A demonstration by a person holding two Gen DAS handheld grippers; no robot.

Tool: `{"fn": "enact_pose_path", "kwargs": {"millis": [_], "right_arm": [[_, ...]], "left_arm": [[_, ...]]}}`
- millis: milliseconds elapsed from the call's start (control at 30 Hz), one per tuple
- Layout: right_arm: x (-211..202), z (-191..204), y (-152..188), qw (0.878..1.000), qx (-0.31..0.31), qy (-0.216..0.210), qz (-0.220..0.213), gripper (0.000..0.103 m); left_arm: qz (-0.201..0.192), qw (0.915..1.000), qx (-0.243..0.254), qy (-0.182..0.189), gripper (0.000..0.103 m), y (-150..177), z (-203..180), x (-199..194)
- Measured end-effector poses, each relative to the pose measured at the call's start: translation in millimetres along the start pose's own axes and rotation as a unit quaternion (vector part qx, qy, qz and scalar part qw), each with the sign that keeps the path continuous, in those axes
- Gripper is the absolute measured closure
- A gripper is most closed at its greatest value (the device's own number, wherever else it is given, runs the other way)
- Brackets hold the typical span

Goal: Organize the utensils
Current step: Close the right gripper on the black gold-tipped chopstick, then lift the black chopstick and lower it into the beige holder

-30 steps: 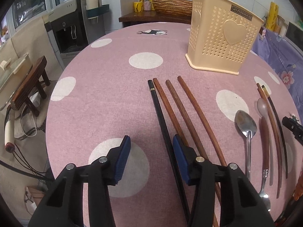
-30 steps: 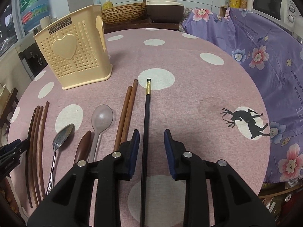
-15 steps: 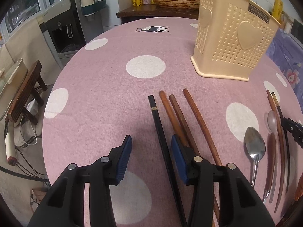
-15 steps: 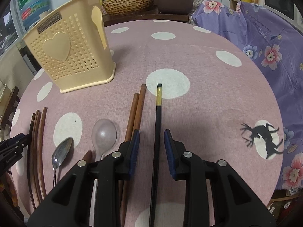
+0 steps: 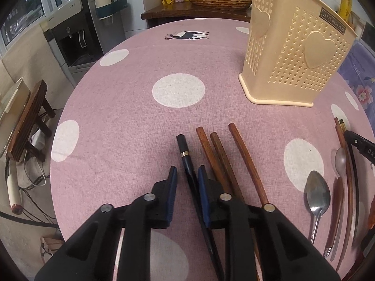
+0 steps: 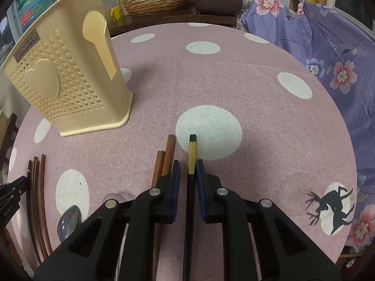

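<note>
My left gripper (image 5: 187, 171) straddles a black chopstick with a gold band (image 5: 185, 154) lying on the pink dotted tablecloth. Its jaws are closing; the right pad touches the stick and a gap shows at the left pad. Three brown wooden chopsticks (image 5: 220, 154) lie just right of it. My right gripper (image 6: 188, 164) straddles another black chopstick with a yellow end (image 6: 192, 154). Its jaws are closing too, with a thin gap on the left side. Two brown chopsticks (image 6: 167, 154) lie beside its left finger. A cream perforated utensil holder (image 5: 293, 53) (image 6: 63, 77) stands upright beyond both.
A metal spoon (image 5: 317, 192) and a translucent spoon (image 5: 339, 161) lie between the two chopstick groups. A purple floral cloth (image 6: 339, 58) covers something right of the table. A wooden stool (image 5: 25, 126) and a water dispenser (image 5: 72, 39) stand off the left edge.
Both grippers slid forward along the table toward the far ends of the chopsticks. Both pairs of jaws narrowed around their black chopsticks, the left one by much more.
</note>
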State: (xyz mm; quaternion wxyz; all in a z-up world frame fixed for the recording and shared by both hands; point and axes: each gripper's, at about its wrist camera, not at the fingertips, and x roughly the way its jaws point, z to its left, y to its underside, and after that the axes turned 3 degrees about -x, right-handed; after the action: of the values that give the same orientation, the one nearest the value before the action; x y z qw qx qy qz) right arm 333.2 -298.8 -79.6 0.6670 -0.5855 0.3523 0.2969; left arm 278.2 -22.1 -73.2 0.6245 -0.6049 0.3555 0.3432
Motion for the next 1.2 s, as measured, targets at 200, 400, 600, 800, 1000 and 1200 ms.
{"fn": "enact_pose_path", "kwargs": {"millis": [200, 400, 600, 800, 1000, 1200], "right_arm": [[2.1, -2.2, -2.2, 1.000, -0.007, -0.003, -0.004, 0.095], [2.3, -5.9, -2.9, 1.000, 0.004, -0.017, -0.004, 0.095], [-20.2, -10.4, -4.2, 0.999, 0.010, -0.035, -0.033, 0.095], [-85.1, -19.6, -10.0, 0.993, 0.007, -0.059, -0.100, 0.095], [-162.8, -30.8, -9.7, 0.983, -0.003, -0.071, -0.167, 0.095], [-213.3, -36.0, -7.9, 0.975, -0.013, -0.075, -0.207, 0.095]], "left_arm": [[-0.001, 0.9998, -0.018, 0.008, 0.091, -1.5, 3.1, 0.8], [-0.006, 0.9997, -0.024, 0.008, 0.094, -1.9, 2.2, 1.2], [-0.020, 0.9987, -0.040, 0.026, 0.094, -7.5, 8.1, -8.4], [-0.083, 0.9930, -0.045, 0.071, 0.094, -19.4, 15.7, -65.9], [-0.161, 0.9819, -0.032, 0.095, 0.094, -26.0, 22.7, -137.4], [-0.198, 0.9751, -0.026, 0.097, 0.094, -30.6, 30.0, -169.1]]}}
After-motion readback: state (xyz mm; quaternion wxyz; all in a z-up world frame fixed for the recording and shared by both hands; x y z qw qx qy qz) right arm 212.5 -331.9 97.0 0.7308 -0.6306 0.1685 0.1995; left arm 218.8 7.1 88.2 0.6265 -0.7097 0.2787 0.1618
